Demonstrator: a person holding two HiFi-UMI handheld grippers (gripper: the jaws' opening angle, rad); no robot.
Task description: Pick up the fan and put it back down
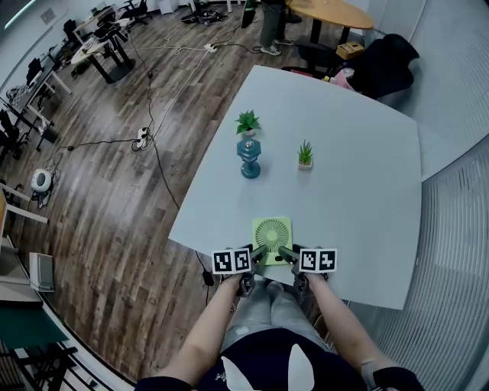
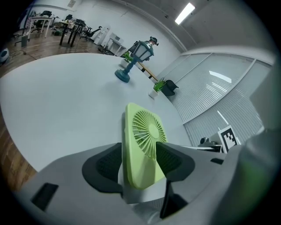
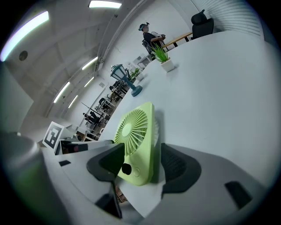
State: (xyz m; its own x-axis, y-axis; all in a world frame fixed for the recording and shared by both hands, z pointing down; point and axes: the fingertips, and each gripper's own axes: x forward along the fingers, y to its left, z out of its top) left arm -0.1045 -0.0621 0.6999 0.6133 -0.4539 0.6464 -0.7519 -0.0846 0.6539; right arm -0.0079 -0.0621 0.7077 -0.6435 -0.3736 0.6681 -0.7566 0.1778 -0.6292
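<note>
- Two grippers meet at the green fan [image 1: 271, 231], which stands at the near edge of the pale table [image 1: 344, 153] with its round grille turned toward you.
- Your left gripper [image 1: 260, 252] comes in at the fan's near left corner. In the left gripper view its jaws are released: the fan [image 2: 142, 145] sits edge-on between the dark pads [image 2: 105, 165], and a sliver of space shows on the left side.
- Your right gripper [image 1: 284, 252] comes in at the near right corner. In the right gripper view its jaws are also spread, with the fan [image 3: 136, 140] between them and a shadowed gap before the right pad [image 3: 178, 165]. The fan's small dark knob sits low on the grille side, just beside the left pad.
- Neither gripper clamps the fan, and it rests on the table.
- Farther out on the table stands a blue lantern-shaped lamp [image 1: 249, 159], near the middle.
- One small potted plant [image 1: 247, 122] sits just beyond the lamp, and another [image 1: 305, 155] sits to its right, well apart from the fan.
- Beyond the far end of the table a person [image 1: 271, 30] stands on the wooden floor [image 1: 114, 191], beside a round wooden table [image 1: 332, 11].
</note>
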